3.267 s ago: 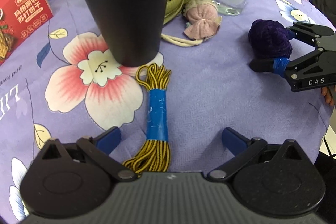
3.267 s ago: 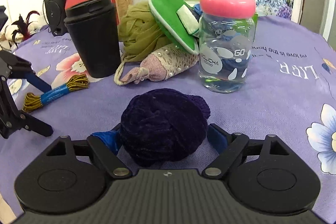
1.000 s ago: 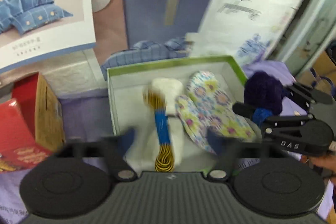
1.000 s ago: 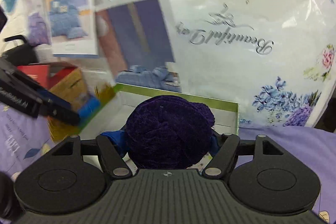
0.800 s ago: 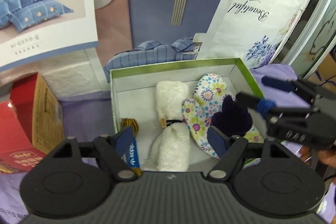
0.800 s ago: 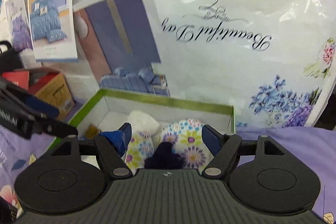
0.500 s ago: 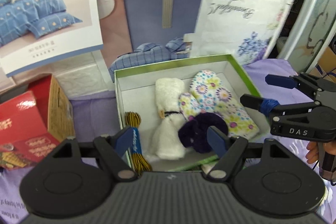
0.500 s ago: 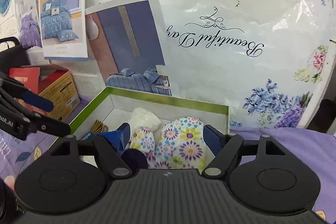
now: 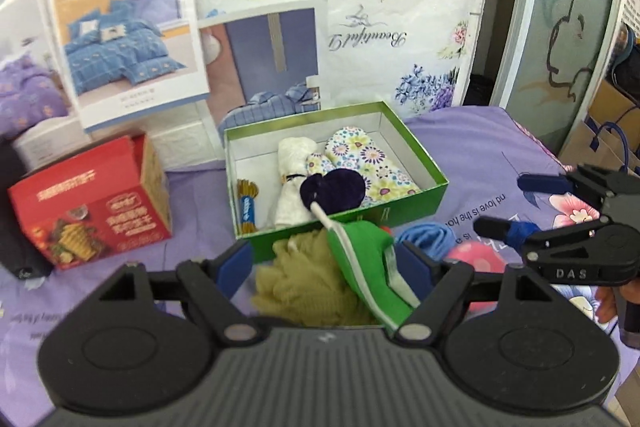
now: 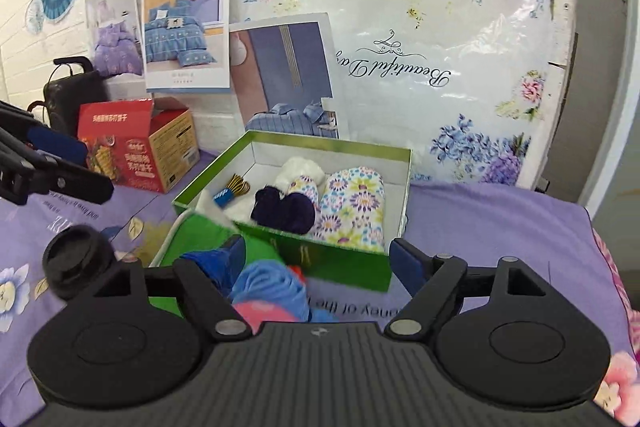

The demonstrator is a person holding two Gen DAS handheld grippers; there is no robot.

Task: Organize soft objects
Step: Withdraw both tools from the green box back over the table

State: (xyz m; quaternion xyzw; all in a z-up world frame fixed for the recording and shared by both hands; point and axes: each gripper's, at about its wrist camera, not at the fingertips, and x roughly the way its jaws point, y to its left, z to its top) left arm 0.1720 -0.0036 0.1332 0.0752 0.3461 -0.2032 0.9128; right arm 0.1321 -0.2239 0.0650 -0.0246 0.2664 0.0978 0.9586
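A green box [image 9: 434,193] [image 10: 340,261] stands open at the back of the purple table. Inside lie a dark purple yarn ball [image 9: 334,191] [image 10: 286,210], a yellow-black cord bundle with blue tape [image 9: 245,205] [image 10: 232,189], a white towel roll [image 9: 294,173] and a floral mitt [image 9: 366,161] [image 10: 354,207]. My left gripper [image 9: 326,261] is open and empty, pulled back over an olive mesh pouf [image 9: 308,285] and a green lid [image 9: 366,259]. My right gripper [image 10: 318,259] is open and empty, right of the box in the left wrist view [image 9: 508,205].
A red cracker box [image 9: 92,211] [image 10: 140,145] stands left of the green box. A jar with a pink lid [image 9: 474,259] [image 10: 262,309] and blue cloth [image 9: 430,235] sit in front. A black cup [image 10: 78,261] stands at left. Posters line the back wall.
Both grippers carried their loads to the box and opened: the cord and the purple yarn ball now lie inside. Both grippers have since drawn back and up, empty.
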